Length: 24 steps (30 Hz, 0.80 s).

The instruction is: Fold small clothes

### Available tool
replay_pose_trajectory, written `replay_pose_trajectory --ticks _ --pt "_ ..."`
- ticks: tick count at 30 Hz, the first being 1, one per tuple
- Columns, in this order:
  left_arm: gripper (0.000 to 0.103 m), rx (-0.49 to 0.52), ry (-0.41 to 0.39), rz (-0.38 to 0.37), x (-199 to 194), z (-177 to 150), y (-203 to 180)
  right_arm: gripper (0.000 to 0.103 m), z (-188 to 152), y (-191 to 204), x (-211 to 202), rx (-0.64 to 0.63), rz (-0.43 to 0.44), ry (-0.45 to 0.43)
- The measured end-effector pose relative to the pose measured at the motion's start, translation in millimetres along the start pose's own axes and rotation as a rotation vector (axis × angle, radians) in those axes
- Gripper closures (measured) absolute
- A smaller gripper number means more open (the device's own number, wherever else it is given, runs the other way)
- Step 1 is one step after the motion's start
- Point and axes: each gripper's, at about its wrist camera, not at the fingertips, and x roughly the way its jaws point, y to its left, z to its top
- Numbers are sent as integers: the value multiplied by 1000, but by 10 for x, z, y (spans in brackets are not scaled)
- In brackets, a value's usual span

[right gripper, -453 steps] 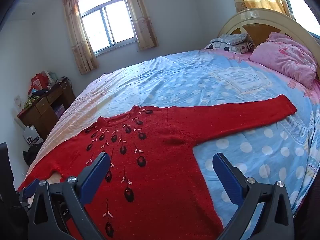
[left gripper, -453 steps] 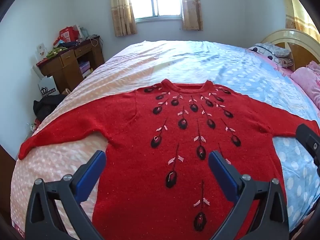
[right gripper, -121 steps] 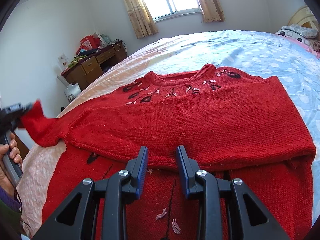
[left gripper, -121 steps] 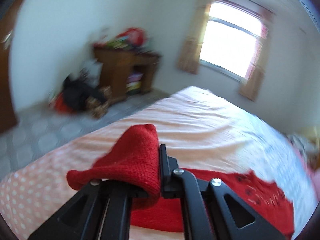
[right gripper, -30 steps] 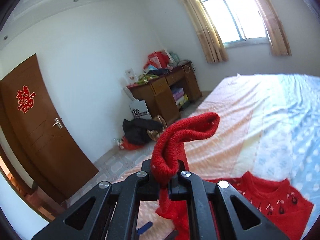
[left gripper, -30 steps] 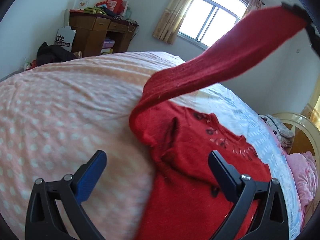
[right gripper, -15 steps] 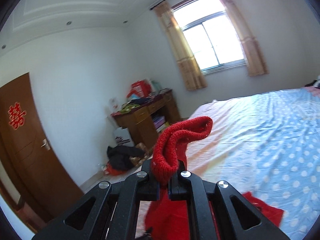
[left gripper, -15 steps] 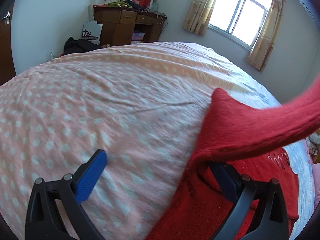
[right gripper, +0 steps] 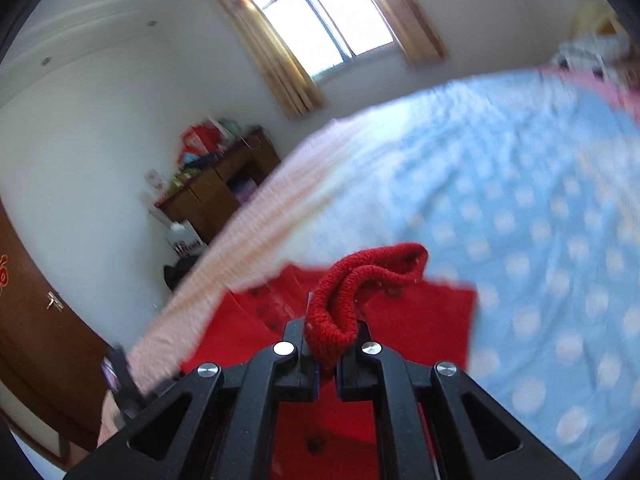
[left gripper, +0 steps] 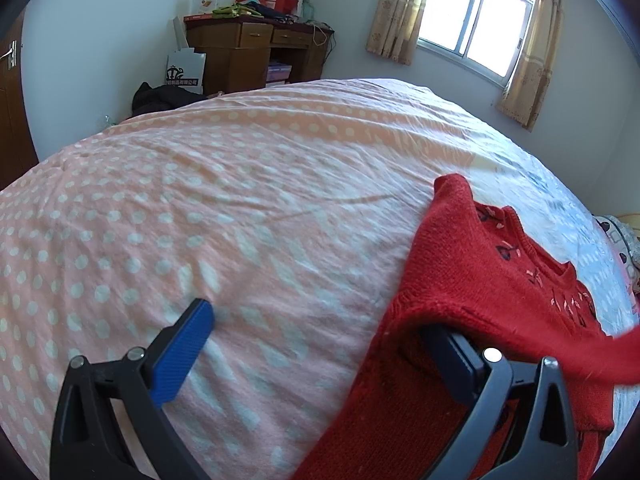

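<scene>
A red knit sweater (left gripper: 480,264) with dark flower embroidery lies partly folded on the bed, at the right of the left wrist view. My left gripper (left gripper: 320,344) is open; its left blue finger (left gripper: 180,352) hovers over the pink sheet, and its right finger is under the sweater's folded edge. My right gripper (right gripper: 326,356) is shut on the sweater's red sleeve cuff (right gripper: 360,280) and holds it above the sweater body (right gripper: 400,320). The sleeve stretches across the lower right of the left wrist view (left gripper: 600,360).
The bed has a pink polka-dot sheet (left gripper: 200,220) on one side and a blue polka-dot sheet (right gripper: 540,220) on the other. A wooden desk (left gripper: 248,52) with clutter stands by the wall, a window (left gripper: 476,12) beyond. A brown door (right gripper: 36,340) is at left.
My right gripper has carried the sleeve cuff down and over the sweater body. The sleeve has dropped lower across the left wrist view. My left gripper stays open at the sweater's edge.
</scene>
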Motion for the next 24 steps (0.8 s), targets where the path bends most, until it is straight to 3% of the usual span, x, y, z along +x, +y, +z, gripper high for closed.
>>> replay_pose_trajectory --ticks 6,8,12,14,16,20,24 --pt "0 -3 -1 0 8 -3 1 97 -532 -524 414 84 -81 162" --pt "0 -3 0 -1 8 -2 1 95 -622 -643 437 120 -54 180" --pt "0 -8 -4 -10 0 -13 12 80 -590 -694 290 147 -65 202" --pt "0 -9 -6 -12 -12 -28 21 64 -541 -673 182 124 -106 193" --pt "0 -13 -9 -15 -18 -31 28 56 -451 -651 52 100 -155 143" --pt "0 -43 -22 -47 -52 -41 93 56 -230 -465 -30 -10 -223 36" --pt "0 -39 -22 -38 -62 -44 94 56 -159 -15 285 -98 -101 84"
